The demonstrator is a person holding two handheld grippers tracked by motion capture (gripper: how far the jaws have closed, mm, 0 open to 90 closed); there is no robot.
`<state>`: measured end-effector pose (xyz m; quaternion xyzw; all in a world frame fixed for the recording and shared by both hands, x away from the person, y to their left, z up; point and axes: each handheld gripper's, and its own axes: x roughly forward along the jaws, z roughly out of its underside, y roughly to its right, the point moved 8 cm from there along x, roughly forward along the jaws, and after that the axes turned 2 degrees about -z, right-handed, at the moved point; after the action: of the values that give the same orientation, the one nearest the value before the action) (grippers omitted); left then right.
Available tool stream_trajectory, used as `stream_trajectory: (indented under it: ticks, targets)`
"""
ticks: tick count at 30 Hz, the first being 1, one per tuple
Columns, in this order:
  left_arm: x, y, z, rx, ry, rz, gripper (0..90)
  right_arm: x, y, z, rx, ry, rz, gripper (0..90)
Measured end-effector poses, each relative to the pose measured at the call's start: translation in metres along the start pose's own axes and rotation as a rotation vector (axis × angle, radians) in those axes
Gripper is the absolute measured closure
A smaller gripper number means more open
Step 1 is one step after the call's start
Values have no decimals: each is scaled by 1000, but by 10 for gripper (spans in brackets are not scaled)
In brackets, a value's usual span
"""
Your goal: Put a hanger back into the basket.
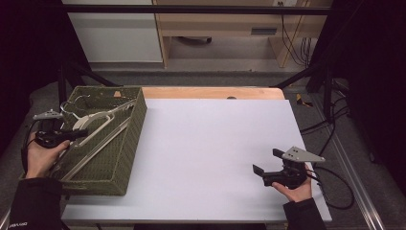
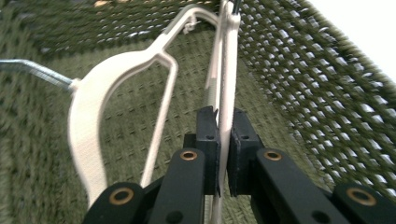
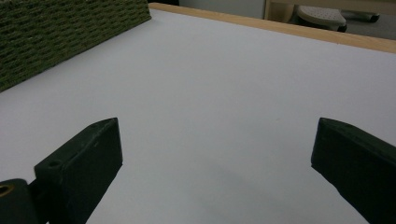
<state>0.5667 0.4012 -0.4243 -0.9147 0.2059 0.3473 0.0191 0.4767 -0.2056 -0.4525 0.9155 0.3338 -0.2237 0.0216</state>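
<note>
From the high view, the left gripper (image 1: 81, 134) reaches into the green woven basket (image 1: 136, 129) at the desk's (image 1: 215, 143) left, among white plastic hangers (image 1: 98, 122); the right gripper (image 1: 268, 163) rests near right, jaws wide and empty. The left gripper view shows the jaws pinched on one hanger's thin bar (image 2: 226, 93). Likely light, stiff and slick, apt to tangle; the bar suits gripping. The right gripper view shows bare desk between spread jaws.

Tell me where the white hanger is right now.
In the high view the white hanger lies inside the green woven basket at the table's left, its bar clamped by the left gripper.
</note>
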Motion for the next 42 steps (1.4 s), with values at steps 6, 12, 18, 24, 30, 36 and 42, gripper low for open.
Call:
stream_trajectory:
  ticks: [6,12,18,24,30,36,42]
  targets:
    - [2,-14,4,-12,-49,-132,798,2,-1,1,0,-8,-4,25]
    - [-2,-26,14,-69,-72,-187,681,3,-2,2,-2,-13,-12,26]
    - [-11,-31,20,-101,-89,-237,590,3,-3,2,4,-10,-12,27]
    - [-27,-6,5,-49,41,-183,488,2,-2,1,3,-3,-8,27]
    - [-39,41,-12,9,186,-70,305,-1,-1,-1,6,15,-11,26]
    - [-42,96,-17,84,263,37,134,-4,0,-4,10,32,-16,25]
    - [-34,143,-10,130,311,113,74,-7,0,-6,26,50,-18,25]
